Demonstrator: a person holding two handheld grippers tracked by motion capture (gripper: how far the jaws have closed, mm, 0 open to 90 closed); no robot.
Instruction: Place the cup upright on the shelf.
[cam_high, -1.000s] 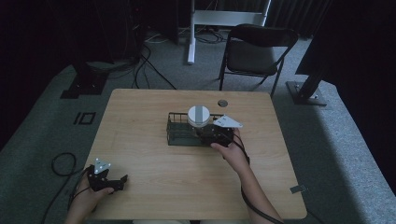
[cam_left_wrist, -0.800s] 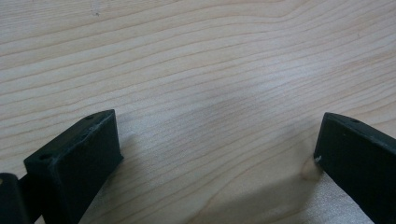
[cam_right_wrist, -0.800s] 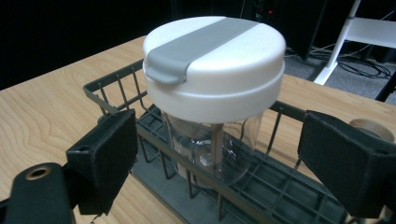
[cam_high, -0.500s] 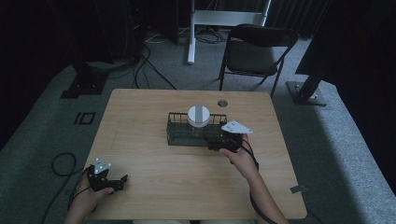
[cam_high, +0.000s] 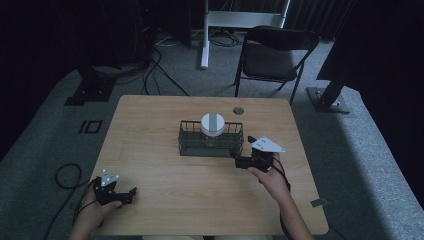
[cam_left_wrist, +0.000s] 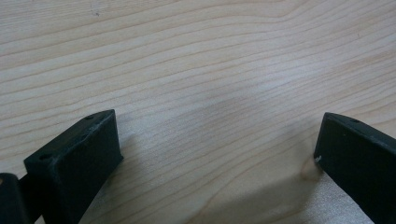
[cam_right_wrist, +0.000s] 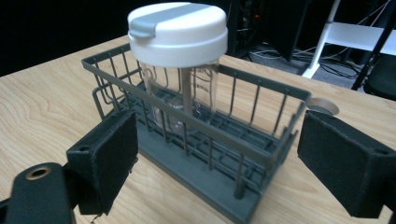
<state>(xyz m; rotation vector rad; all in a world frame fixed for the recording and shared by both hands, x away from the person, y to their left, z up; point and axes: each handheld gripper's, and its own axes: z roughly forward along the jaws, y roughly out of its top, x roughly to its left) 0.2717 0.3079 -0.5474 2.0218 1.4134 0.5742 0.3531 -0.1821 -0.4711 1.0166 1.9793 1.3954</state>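
Note:
A clear jar with a white lid (cam_high: 213, 123) (cam_right_wrist: 178, 32) stands upright inside a dark wire basket (cam_high: 189, 148) (cam_right_wrist: 247, 158) at the middle of the wooden table (cam_high: 165, 190). My right gripper (cam_high: 238, 162) (cam_right_wrist: 212, 158) is open just off the basket's near right corner, its jaws wide apart with nothing between them. My left gripper (cam_high: 131, 194) (cam_left_wrist: 217, 149) rests low over the table's near left corner, open, with bare wood between its jaws.
A round cable hole (cam_high: 238, 110) (cam_right_wrist: 323, 106) sits in the table behind the basket. A folding chair (cam_high: 274, 52) and a white stand (cam_high: 240, 20) are beyond the far edge. Cables (cam_high: 65, 175) lie on the floor at left.
My right gripper has drawn back from the basket toward the near right. The jar stays in the basket. The left gripper has not moved.

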